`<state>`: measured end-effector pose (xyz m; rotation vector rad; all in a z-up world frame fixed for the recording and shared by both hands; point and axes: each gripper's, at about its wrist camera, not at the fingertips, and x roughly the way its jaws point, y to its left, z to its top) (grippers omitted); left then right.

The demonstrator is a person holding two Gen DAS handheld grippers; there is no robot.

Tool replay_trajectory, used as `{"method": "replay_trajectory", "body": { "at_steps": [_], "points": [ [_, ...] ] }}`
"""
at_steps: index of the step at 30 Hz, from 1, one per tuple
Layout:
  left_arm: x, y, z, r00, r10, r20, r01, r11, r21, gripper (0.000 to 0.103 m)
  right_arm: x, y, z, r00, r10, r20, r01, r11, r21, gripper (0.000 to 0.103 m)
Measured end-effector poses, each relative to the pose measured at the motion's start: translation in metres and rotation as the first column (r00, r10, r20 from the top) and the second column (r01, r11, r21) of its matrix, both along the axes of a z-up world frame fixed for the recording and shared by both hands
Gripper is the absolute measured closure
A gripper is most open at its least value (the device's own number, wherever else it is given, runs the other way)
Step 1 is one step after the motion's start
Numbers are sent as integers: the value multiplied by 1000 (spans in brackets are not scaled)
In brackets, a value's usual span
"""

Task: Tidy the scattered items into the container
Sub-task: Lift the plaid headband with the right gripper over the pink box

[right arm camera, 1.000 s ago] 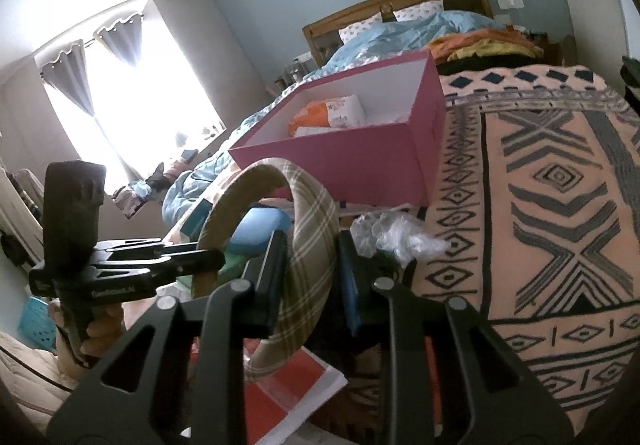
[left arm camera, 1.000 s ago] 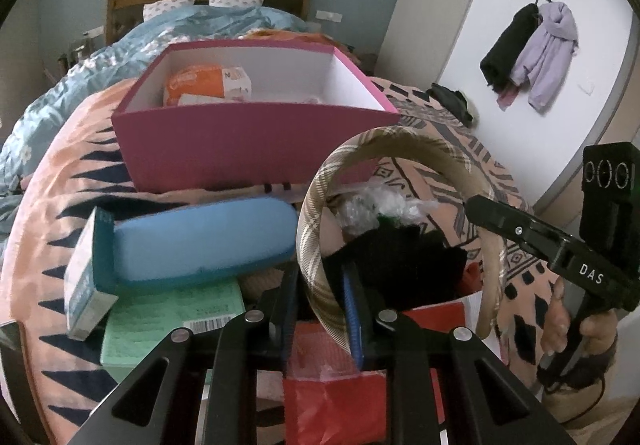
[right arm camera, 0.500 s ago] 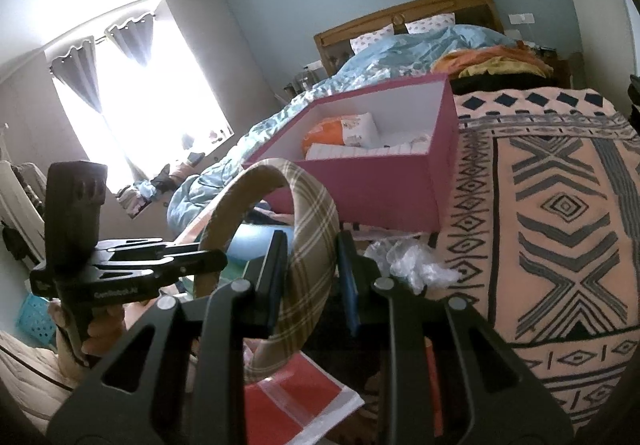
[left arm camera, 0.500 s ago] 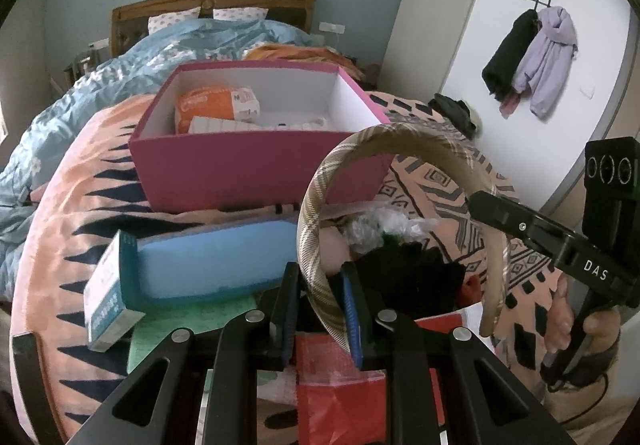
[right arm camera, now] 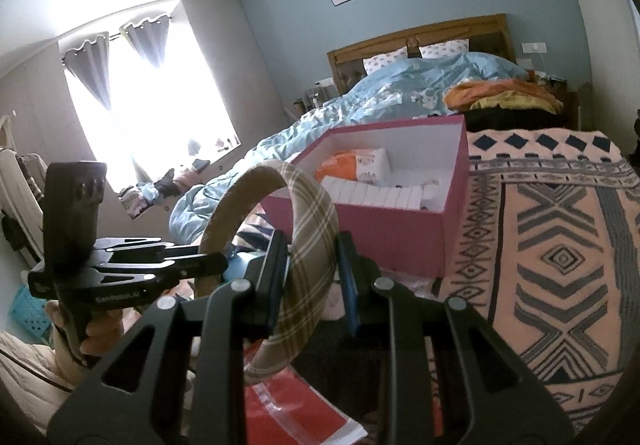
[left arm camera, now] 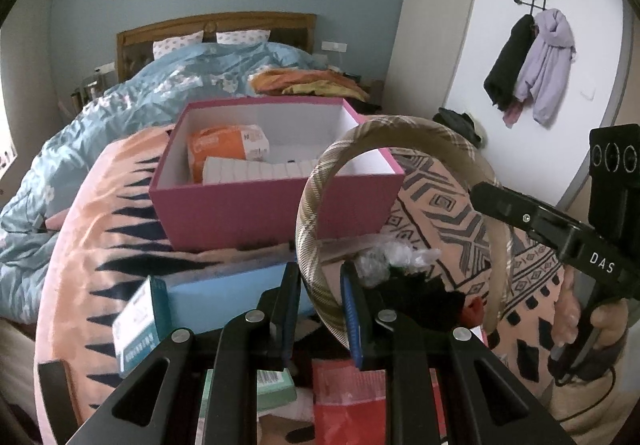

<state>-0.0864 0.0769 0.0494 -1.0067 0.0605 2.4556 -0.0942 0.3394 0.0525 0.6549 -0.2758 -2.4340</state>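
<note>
Above the clutter at the foot of the bed, both grippers hold the plaid headband [left arm camera: 320, 213] between them: left gripper [left arm camera: 320, 309] clamped on one leg of the band, right gripper [right arm camera: 312, 277] clamped on the other, jaws of each closed tight against the fabric. Band is fully airborne, arch up, not touching anything below.

Vs. a sec ago, the whole pair has risen and tipped fwd. The pink box [left arm camera: 276, 205] sat high and mostly wall-on before; now its white interior shows much more in both views, incl. the orange packet [left arm camera: 224, 143] and the white ribbed pack [left arm camera: 260, 171] already inside. Blue case [left arm camera: 224, 297] and teal-white carton [left arm camera: 138, 329] have slid lower in the left view, w/ the crinkled clear wrap [left arm camera: 394, 257] and red packet [left arm camera: 348, 397] under the jaws.

Meaning: lift phase looks done, transfer to the box underway. Band is near the box's front wall but not over the opening yet; it likely needs more fwd travel, then both grips let go together so it drops flat. Free space seems to be on the box's right side. Plenty of items left on the patterned blanket [right arm camera: 560, 245], so task is early-to-mid.
</note>
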Motion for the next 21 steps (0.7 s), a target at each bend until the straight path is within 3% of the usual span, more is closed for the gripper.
{"method": "replay_trajectory", "body": {
  "at_steps": [21],
  "points": [
    [-37,7,43,992,25,-124,-33,997,-68,83,-50,-4,32,999,4,-36,-3,999,34,76]
  ]
}}
